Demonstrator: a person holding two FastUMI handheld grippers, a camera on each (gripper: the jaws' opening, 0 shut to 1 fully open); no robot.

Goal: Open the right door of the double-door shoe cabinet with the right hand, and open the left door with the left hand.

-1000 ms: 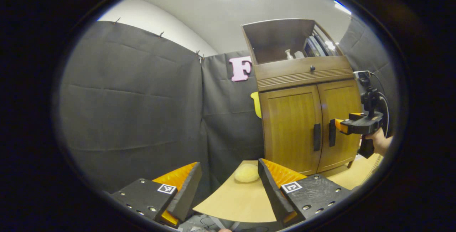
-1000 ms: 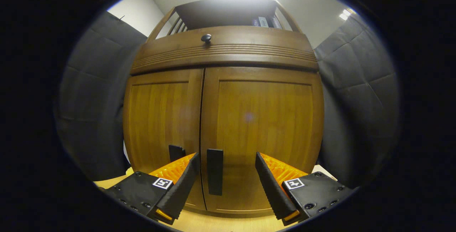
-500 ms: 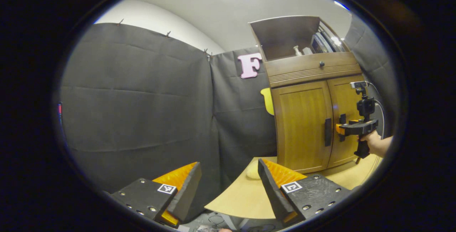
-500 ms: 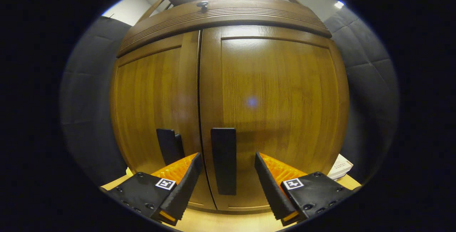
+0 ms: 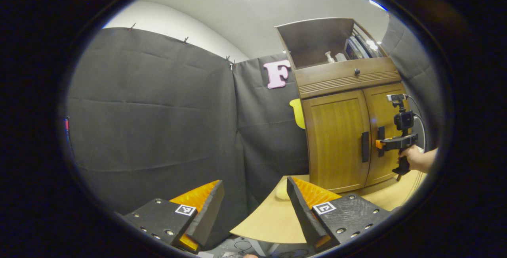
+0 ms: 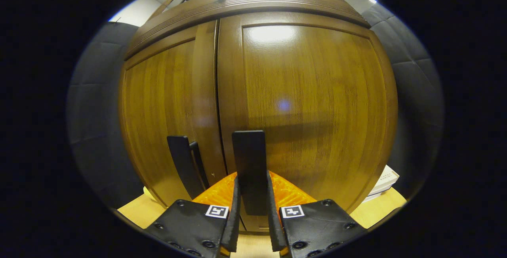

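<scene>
Right gripper clamped on the right door's handle; both doors shut.

At 6 o'clock in the left gripper view the left gripper (image 5: 253, 206) gapes, holding nothing, well away from the cabinet (image 5: 344, 131) at 3 o'clock. Right gripper (image 6: 252, 210) pinches the right handle (image 6: 249, 167), left handle (image 6: 183, 163) just beside. A straight tug might slip off the handle; the door swings on an arc.

A recording booth, seemingly: black cloth walls (image 5: 158, 111) pinned up around a wooden cabinet (image 5: 348, 131).
</scene>
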